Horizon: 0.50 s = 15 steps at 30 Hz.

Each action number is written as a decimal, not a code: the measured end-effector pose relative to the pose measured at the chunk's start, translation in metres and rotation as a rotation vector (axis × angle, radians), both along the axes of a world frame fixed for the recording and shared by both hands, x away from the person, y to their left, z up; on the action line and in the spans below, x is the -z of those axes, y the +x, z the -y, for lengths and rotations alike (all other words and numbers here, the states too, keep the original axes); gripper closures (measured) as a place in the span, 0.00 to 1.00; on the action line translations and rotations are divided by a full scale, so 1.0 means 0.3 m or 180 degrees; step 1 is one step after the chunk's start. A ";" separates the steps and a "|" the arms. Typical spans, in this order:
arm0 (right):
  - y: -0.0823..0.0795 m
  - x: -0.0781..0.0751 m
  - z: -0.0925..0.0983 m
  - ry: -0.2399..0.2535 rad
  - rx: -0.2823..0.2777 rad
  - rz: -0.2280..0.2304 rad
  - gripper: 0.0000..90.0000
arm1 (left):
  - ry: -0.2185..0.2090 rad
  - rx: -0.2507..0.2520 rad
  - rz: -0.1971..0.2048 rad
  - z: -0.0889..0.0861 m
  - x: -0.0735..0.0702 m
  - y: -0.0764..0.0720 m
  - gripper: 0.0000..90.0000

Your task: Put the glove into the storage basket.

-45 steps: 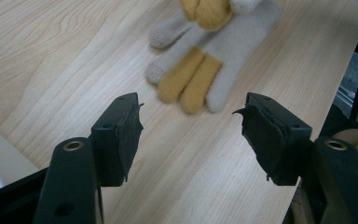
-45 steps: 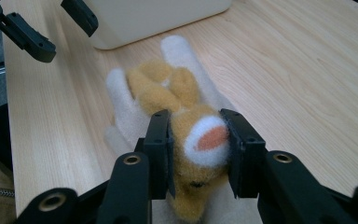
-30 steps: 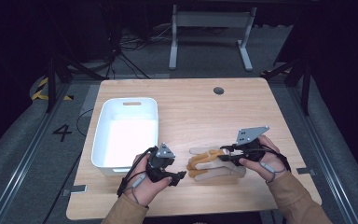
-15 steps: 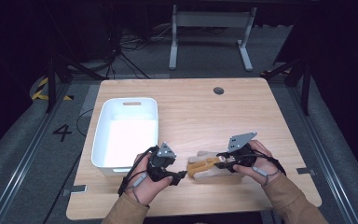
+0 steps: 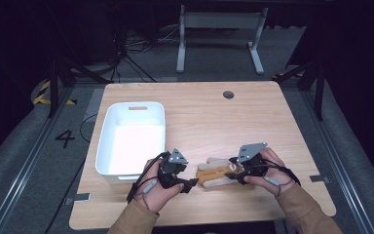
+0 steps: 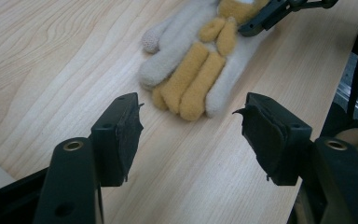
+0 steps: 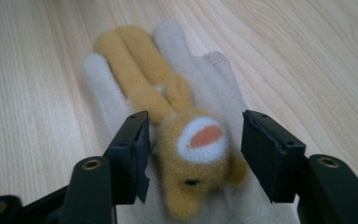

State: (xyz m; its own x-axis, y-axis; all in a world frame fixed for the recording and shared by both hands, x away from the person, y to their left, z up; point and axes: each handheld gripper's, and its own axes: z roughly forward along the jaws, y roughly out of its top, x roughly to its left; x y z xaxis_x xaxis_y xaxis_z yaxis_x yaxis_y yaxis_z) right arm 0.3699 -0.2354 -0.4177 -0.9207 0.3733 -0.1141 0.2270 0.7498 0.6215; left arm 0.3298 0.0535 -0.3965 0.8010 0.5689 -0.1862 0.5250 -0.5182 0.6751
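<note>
Gloves (image 7: 168,107) lie flat on the table (image 5: 199,112), long axis running straight ahead of our right gripper (image 7: 193,154), whose parted jaws straddle the cuff end; our left gripper (image 6: 191,135), open too, faces the fingertips just ahead; the right is nearer.

Cream knitted glove (image 7: 205,93) with mustard-yellow plush fingers and a yellow animal face, white muzzle, orange nose. Black jaws on left gripper (image 6: 191,135) and right gripper (image 7: 191,154), grey plate atop each. White plastic bin (image 5: 132,137) at ten o'clock of the glove. Pale wood-grain table (image 5: 199,112). Tan sleeves (image 5: 302,209).
</note>
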 end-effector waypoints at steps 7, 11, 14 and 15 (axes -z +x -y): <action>-0.022 -0.041 0.049 0.0339 0.0232 0.0037 0.43 | -0.0015 0.0071 0.0031 0.031 -0.004 0.014 0.42; -0.034 -0.069 0.098 0.0578 0.0446 0.0059 0.45 | -0.0047 0.0137 0.0041 0.055 -0.010 0.027 0.41; -0.045 -0.085 0.142 0.0683 0.0617 0.0065 0.46 | -0.0052 0.0161 0.0057 0.070 -0.010 0.033 0.41; -0.048 -0.089 0.156 0.0702 0.0668 0.0077 0.47 | -0.0038 0.0200 0.0062 0.083 -0.011 0.039 0.41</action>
State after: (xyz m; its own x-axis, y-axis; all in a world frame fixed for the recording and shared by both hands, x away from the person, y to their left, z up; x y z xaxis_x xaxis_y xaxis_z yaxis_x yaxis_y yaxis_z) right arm 0.3555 -0.2823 -0.3911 -0.8189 0.5731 -0.0299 0.3458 0.5344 0.7713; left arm 0.3415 0.0285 -0.3933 0.8386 0.5152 -0.1768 0.4784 -0.5415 0.6913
